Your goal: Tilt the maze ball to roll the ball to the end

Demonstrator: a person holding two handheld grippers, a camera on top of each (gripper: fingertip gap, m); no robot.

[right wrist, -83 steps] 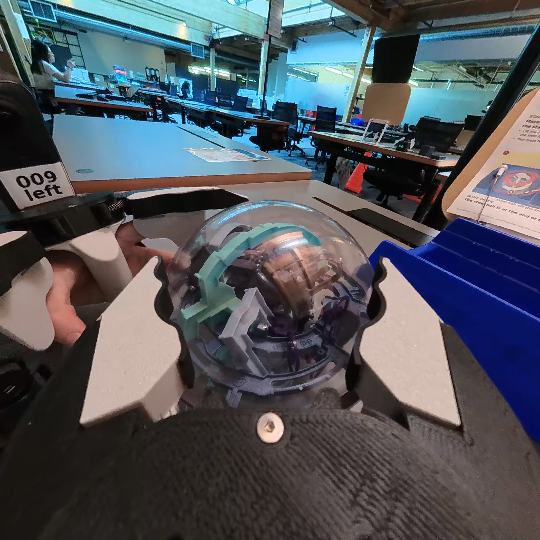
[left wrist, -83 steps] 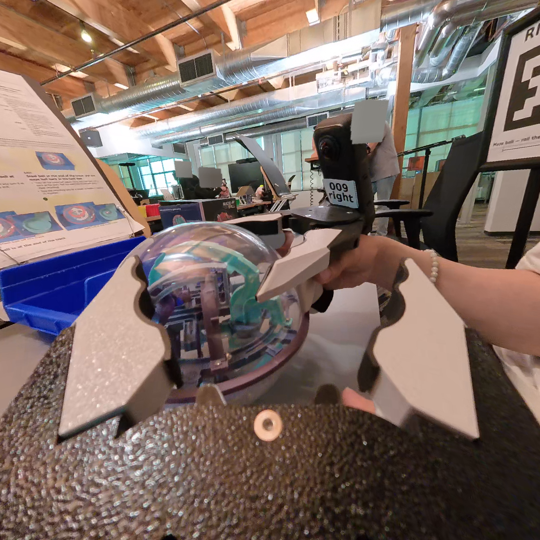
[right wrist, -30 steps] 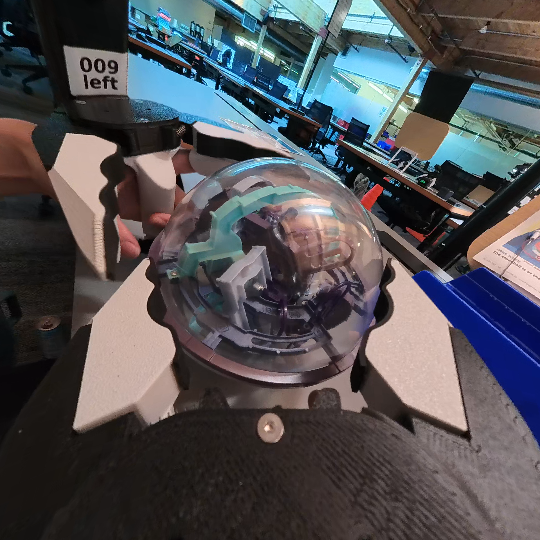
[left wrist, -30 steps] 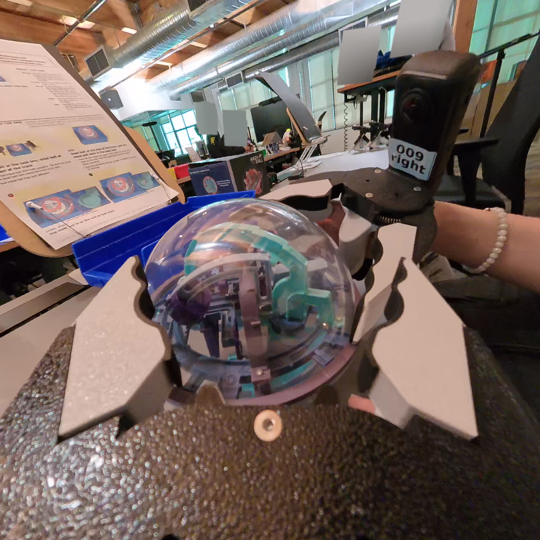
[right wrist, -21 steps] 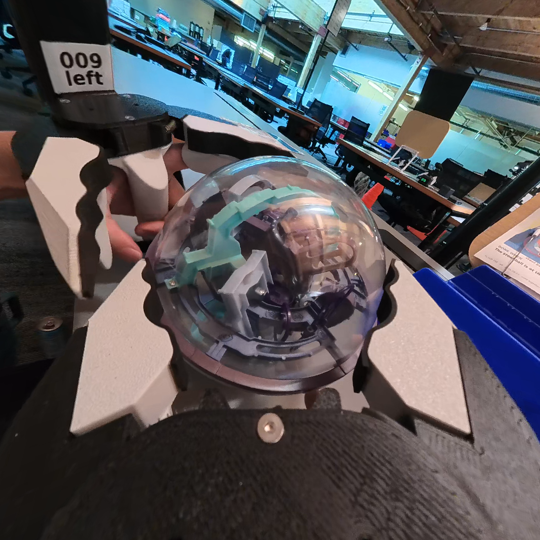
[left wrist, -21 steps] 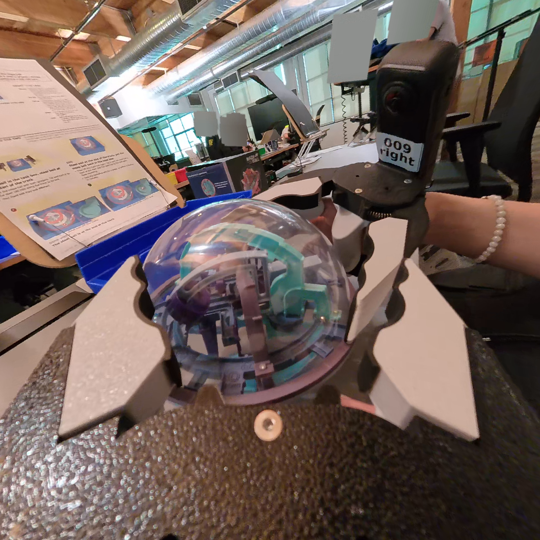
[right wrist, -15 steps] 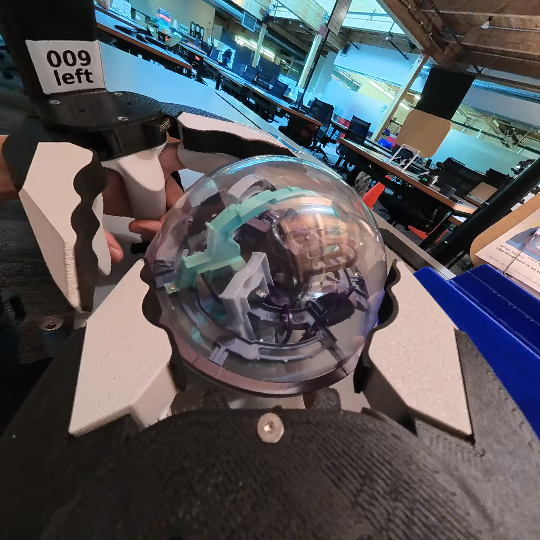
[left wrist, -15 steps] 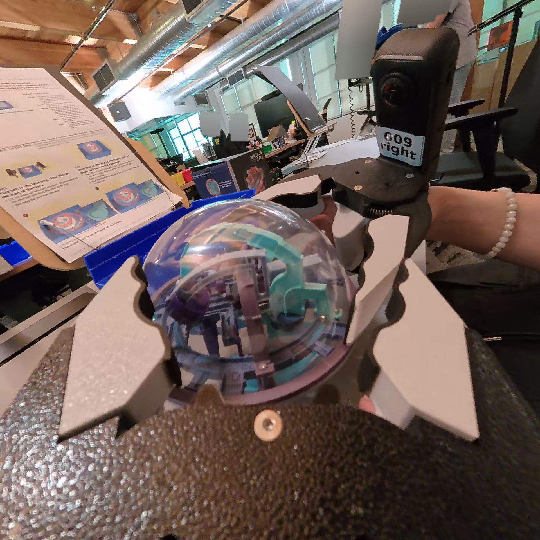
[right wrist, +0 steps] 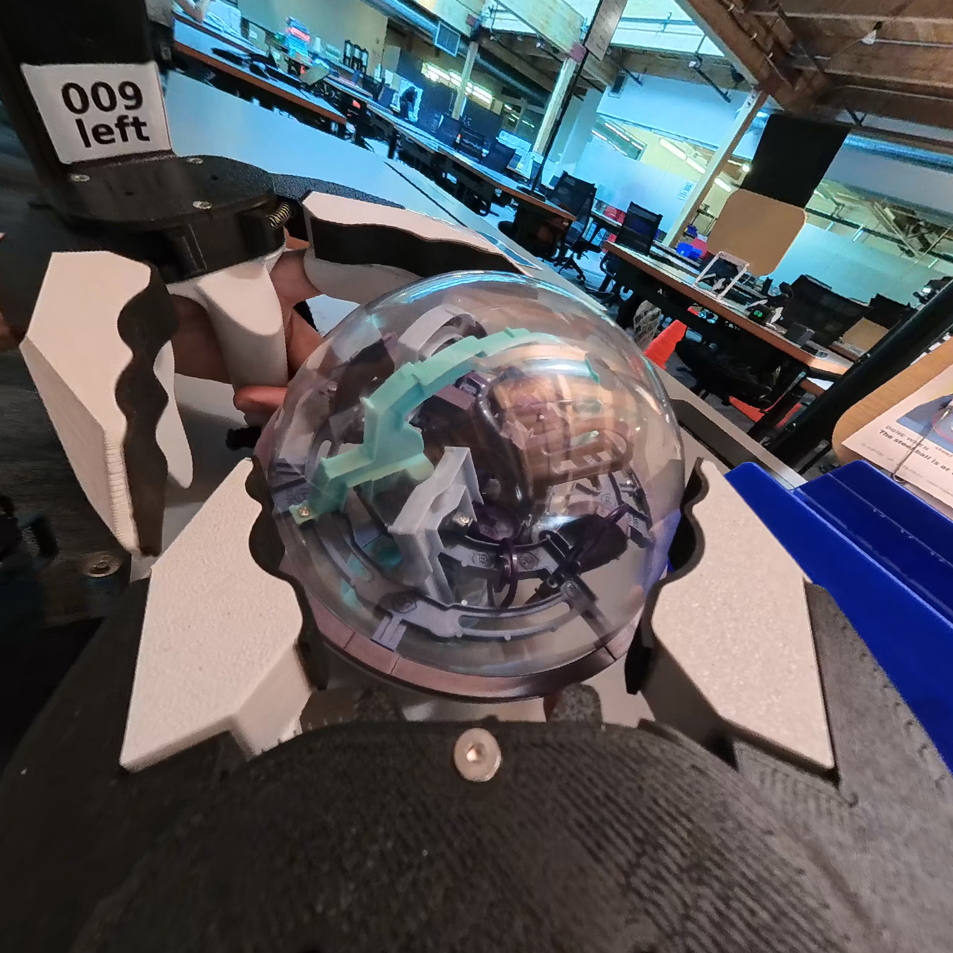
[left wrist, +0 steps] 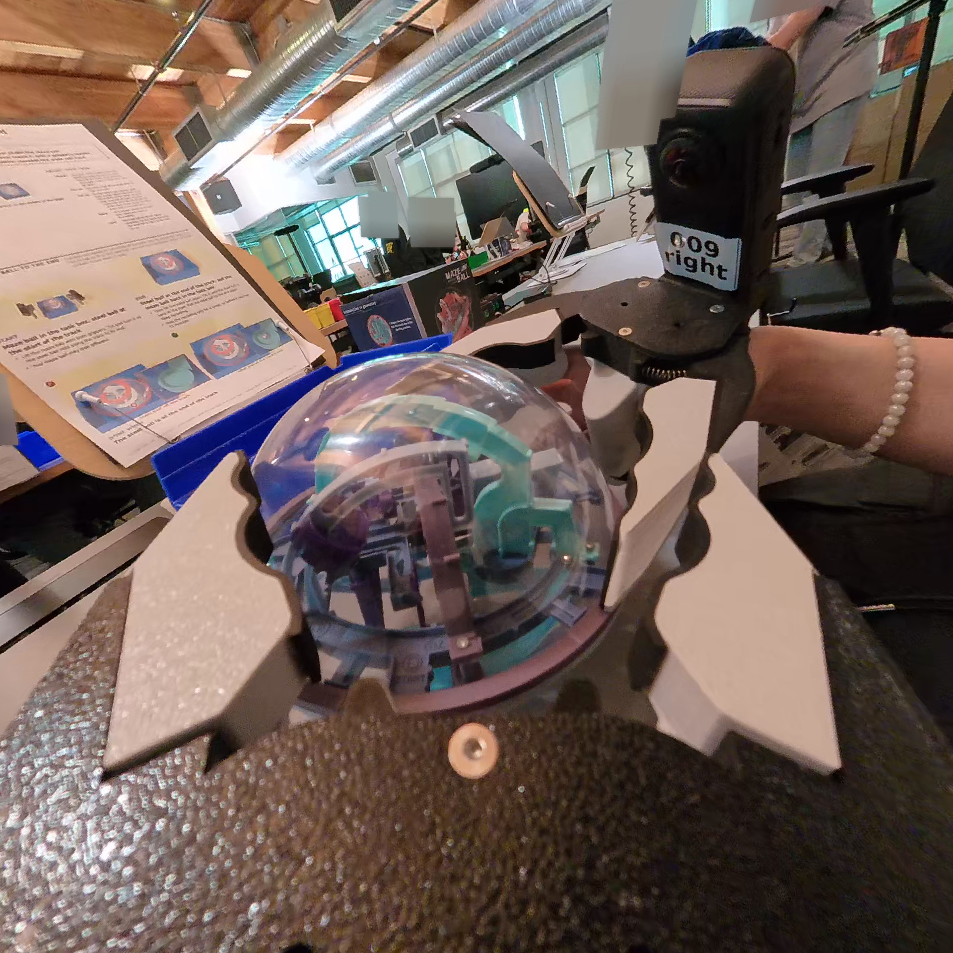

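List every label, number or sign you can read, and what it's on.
I do not quote writing; these things bear it:
A white sticker on the right gripper: large print.
A second white sticker on the left gripper: large print.
The instruction sheet above the blue bin: headings legible, fine print blurred.
The dark box behind: lettering.
The maze ball track: marks too small.

Both tools (left wrist: 433, 515) (right wrist: 474, 515) clamp wide, facing each other.

A clear maze ball (right wrist: 474, 479) with teal, grey and purple tracks inside sits between the right gripper (right wrist: 474, 521)'s wavy black pads, both pressed against its sides. The left gripper (right wrist: 222, 361) clasps the ball's far left side, and a blue bin (right wrist: 851, 557) stands just right.
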